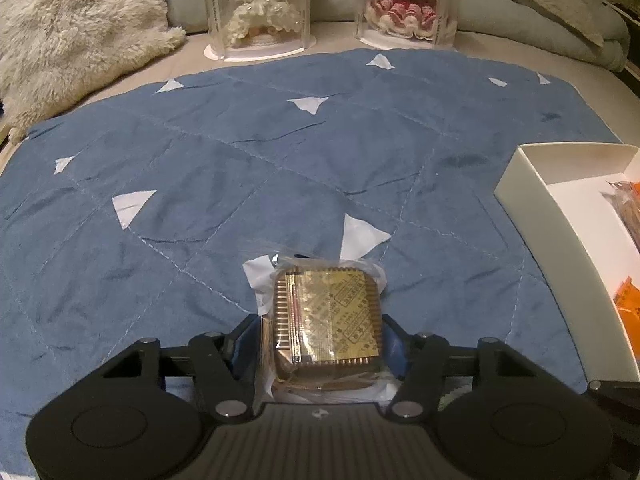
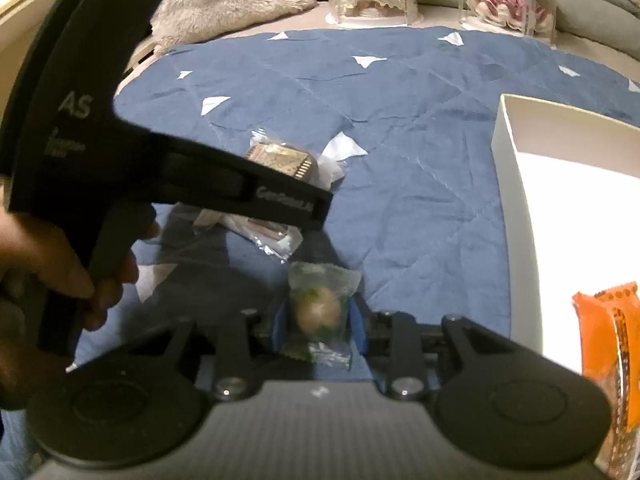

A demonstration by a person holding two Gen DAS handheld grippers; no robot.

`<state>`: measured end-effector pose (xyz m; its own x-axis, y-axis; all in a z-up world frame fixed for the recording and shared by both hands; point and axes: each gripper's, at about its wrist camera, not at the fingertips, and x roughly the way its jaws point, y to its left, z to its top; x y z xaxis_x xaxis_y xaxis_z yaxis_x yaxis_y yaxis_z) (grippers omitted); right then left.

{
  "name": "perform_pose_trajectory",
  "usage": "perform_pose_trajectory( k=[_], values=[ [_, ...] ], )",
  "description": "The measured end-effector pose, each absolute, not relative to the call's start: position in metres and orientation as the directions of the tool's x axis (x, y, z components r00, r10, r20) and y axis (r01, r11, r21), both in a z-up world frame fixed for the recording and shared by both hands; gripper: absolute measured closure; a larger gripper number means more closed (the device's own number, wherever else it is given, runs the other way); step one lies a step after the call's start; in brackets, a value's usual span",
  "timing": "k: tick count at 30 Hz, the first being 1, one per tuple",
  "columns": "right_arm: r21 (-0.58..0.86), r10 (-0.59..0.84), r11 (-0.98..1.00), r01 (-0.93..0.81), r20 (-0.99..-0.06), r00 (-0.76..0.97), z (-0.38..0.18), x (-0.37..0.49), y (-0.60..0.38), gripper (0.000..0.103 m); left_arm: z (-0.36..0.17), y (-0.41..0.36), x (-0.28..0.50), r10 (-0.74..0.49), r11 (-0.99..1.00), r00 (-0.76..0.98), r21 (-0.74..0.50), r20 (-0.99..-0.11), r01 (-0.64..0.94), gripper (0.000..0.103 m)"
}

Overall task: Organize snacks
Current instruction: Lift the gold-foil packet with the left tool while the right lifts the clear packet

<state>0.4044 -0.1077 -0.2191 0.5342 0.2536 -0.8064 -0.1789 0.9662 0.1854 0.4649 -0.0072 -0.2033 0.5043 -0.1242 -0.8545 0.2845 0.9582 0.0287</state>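
A square brown biscuit in a clear wrapper sits between the blue pads of my left gripper, low over the blue quilt. The pads touch the wrapper's sides. In the right wrist view the same biscuit peeks out behind the left gripper's black frame, which a hand holds. My right gripper is shut on a small round brownish sweet in a clear, green-printed wrapper. A white box stands to the right with orange snack packs in it.
More crinkled clear wrapper shows under the left gripper's finger; I cannot tell whether it is a separate snack. Two dolls in clear cases stand beyond the quilt's far edge, and a fluffy pale blanket lies at the far left.
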Motion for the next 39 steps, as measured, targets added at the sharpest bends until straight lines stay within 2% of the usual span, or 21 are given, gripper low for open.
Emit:
perform_pose_trajectory(
  k=[10,20,30,39],
  values=[
    [0.139,0.213,0.975,-0.173,-0.797,0.565,-0.211,0.389,-0.100,0.070,-0.180,0.015,0.442,-0.151,0.977,0.524,-0.044,-0.838,0.210,0.041],
    [0.149,0.221,0.975,-0.165,-0.728,0.649,-0.164,0.362,-0.103,0.070,-0.132,0.051,0.403,-0.188,0.981,0.583,-0.122,-0.790,0.152,0.041],
    [0.120,0.164,0.986,-0.113,-0.662,0.731,-0.110,0.328,-0.112,0.070,-0.085,0.061,0.362,-0.265,0.963,0.612,-0.176,-0.745,0.202,0.041],
    [0.044,0.022,0.999,0.006,-0.617,0.787,-0.061,0.284,-0.149,0.070,-0.054,0.037,0.340,-0.339,0.940,0.623,-0.222,-0.704,0.261,0.041]
  ],
)
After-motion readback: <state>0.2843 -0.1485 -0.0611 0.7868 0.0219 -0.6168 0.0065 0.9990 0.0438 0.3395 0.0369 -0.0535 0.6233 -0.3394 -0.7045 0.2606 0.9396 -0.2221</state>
